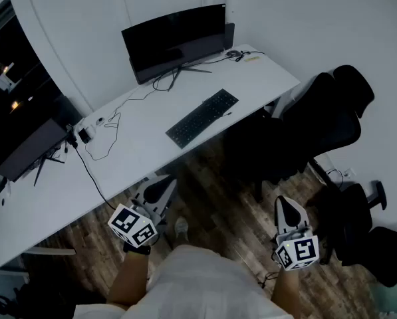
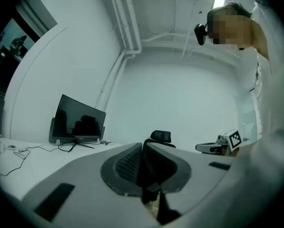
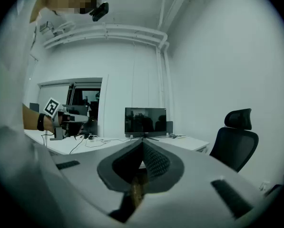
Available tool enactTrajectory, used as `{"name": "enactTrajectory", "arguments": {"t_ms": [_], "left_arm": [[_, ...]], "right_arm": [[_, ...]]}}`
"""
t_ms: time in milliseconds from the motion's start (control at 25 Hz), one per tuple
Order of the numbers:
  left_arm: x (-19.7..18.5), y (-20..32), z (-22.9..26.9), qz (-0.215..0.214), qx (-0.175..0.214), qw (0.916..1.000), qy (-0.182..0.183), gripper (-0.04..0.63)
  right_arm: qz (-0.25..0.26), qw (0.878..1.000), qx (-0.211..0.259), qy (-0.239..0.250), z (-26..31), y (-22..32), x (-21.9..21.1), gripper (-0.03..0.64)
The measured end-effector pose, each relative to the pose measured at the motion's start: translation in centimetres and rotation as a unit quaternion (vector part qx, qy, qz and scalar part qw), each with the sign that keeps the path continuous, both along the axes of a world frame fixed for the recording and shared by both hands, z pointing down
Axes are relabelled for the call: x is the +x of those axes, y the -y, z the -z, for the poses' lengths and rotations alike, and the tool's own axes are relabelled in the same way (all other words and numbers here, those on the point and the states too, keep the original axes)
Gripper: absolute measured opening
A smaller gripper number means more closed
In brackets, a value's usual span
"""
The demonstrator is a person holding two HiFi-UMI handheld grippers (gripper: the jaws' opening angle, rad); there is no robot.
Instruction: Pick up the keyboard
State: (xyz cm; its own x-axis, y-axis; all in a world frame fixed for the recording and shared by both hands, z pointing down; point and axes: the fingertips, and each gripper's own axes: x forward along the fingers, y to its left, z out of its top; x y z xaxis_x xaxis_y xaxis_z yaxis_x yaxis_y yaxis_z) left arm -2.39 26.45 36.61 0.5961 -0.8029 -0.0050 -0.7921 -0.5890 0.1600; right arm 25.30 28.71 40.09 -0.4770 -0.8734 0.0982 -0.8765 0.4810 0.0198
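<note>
Shut tight and empty: left gripper (image 1: 159, 186), right gripper (image 1: 286, 205), low, well short of tabletop (image 1: 145, 153). Keyboard (image 1: 203, 117) aslant near its front edge, before monitor (image 1: 175, 42). Probably light, stiff, thin; best pinched at both short ends.

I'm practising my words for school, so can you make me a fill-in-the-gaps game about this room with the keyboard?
The keyboard lies on a white ____.
Behind it stands a dark ____.
The left gripper and right gripper are both ____, holding nothing.
The chair is coloured ____.
Missing words: desk, monitor, shut, black.
</note>
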Motion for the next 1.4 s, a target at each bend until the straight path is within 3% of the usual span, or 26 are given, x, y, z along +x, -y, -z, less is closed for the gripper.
{"name": "enactTrajectory", "arguments": {"t_ms": [480,720,1400], "left_arm": [[-0.2,-0.9,-0.9,0.003,-0.011,0.9999,-0.007,0.025],[0.4,-0.5,-1.1,-0.004,-0.014,0.9999,-0.007,0.025],[1.8,0.0,-1.3,-0.008,-0.016,0.9998,-0.005,0.025]], "right_arm": [[0.01,1.0,-0.005,-0.003,-0.6,-0.3,-0.5,0.0],[0.014,1.0,0.002,0.025,-0.2,-0.5,0.0,0.003],[0.004,1.0,-0.009,0.009,-1.4,-0.1,1.6,0.004]]}}
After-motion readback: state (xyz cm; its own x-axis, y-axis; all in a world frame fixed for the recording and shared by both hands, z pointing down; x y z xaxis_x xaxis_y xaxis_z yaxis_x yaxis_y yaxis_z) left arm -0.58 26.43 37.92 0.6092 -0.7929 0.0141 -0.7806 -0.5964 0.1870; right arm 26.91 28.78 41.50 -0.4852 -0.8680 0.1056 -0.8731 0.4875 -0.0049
